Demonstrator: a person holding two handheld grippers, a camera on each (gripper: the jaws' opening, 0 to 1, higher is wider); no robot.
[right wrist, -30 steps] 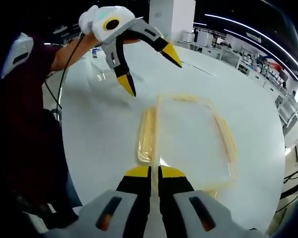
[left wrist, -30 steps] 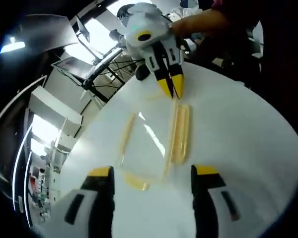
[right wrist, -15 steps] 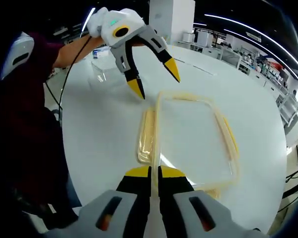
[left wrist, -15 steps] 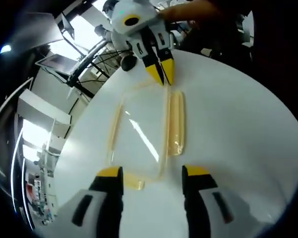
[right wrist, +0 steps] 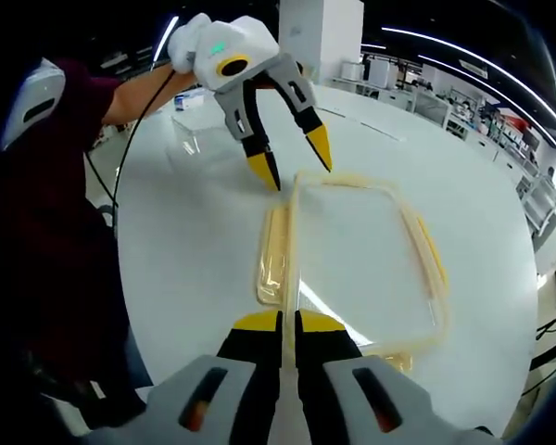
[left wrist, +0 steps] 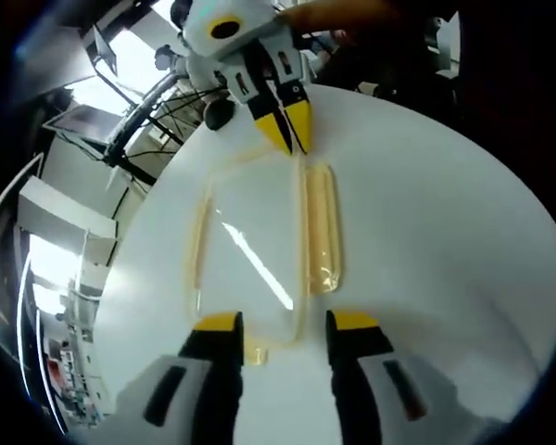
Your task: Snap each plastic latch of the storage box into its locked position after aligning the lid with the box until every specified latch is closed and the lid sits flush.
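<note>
A clear storage box with a pale yellow lid (right wrist: 361, 250) lies flat on the white table (right wrist: 195, 241). One yellow latch (right wrist: 276, 252) is folded out flat on its left side, and another latch (right wrist: 432, 256) runs along the right side. My right gripper (right wrist: 287, 322) is shut on the lid's near rim. My left gripper (right wrist: 292, 159) hovers open just over the far end of the box. In the left gripper view, the lid (left wrist: 250, 246) lies between my open left gripper (left wrist: 285, 324) and the shut right gripper (left wrist: 287, 132), with the flat latch (left wrist: 321, 227) to the right.
A clear plastic piece (right wrist: 190, 139) lies on the far part of the table. A person's dark red sleeve (right wrist: 51, 148) is along the left. Black stands and cables (left wrist: 162, 102) rise beyond the table edge. Desks fill the room behind.
My left gripper has come down closer to the box's end and its jaws have narrowed somewhat. The right gripper has stayed shut on the rim.
</note>
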